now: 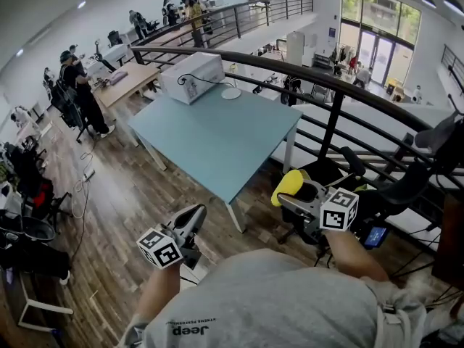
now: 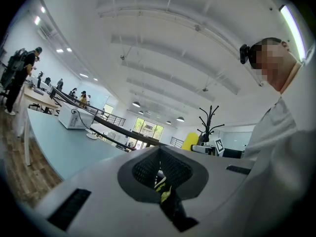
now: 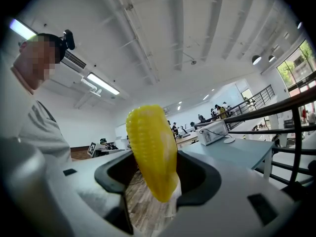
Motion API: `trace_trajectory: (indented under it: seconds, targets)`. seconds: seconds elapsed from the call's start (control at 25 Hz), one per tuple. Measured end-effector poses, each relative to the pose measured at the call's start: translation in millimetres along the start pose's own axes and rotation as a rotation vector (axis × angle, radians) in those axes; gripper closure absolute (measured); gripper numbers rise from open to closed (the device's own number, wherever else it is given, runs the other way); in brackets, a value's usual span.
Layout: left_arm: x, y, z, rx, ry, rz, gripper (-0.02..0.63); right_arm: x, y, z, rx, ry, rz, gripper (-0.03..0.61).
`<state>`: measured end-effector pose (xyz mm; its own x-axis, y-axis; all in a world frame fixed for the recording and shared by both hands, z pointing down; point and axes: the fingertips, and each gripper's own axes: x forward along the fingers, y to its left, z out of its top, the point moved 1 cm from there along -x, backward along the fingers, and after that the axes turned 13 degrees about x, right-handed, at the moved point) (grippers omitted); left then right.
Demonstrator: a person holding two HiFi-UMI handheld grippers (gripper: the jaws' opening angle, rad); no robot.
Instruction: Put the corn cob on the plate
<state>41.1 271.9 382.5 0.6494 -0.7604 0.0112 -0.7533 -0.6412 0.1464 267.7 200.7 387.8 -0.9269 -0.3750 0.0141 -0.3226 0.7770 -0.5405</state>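
Observation:
A yellow corn cob [image 1: 288, 185] is clamped in my right gripper [image 1: 291, 194], which is held level in front of my chest at the right. In the right gripper view the corn cob [image 3: 152, 149] stands between the jaws and sticks out above them, and the right gripper [image 3: 158, 177] is shut on it. My left gripper [image 1: 194, 214] hangs lower left over the wooden floor, with its jaws together and nothing in them. The left gripper view shows the left gripper [image 2: 160, 174] with its dark pads closed. No plate is in any view.
A light blue table [image 1: 217, 136] stands ahead, with a white box [image 1: 192, 77] and its cable at the far end. A dark curved railing [image 1: 333, 85] runs behind it. A black chair [image 1: 406, 180] is at the right. People stand at desks [image 1: 123, 82] far left.

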Motion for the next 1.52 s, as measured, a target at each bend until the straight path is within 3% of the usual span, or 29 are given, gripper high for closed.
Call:
trace_trajectory:
  seconds: [0.4,0.76,1.12,1.32,1.52]
  targets:
    - [28,58,-16,-0.051,0.006,-0.058,0.595,38,-36,-3,0.020,0.015,-0.062,0.318]
    - [67,187,9,-0.049,-0.023,-0.200,0.595,126,-77,40,-0.004,-0.063,-0.195,0.318]
    - [87,303,33,-0.056,-0.004,-0.279,0.595,203,-106,77,0.010,-0.125,-0.295,0.318]
    - [110,330,31,-0.065,0.024,-0.320,0.595,218,-129,86,0.030,-0.132,-0.337,0.318]
    - [145,340,25,-0.078,0.037,-0.303,0.595,209,-170,95,0.049,-0.110,-0.352,0.318]
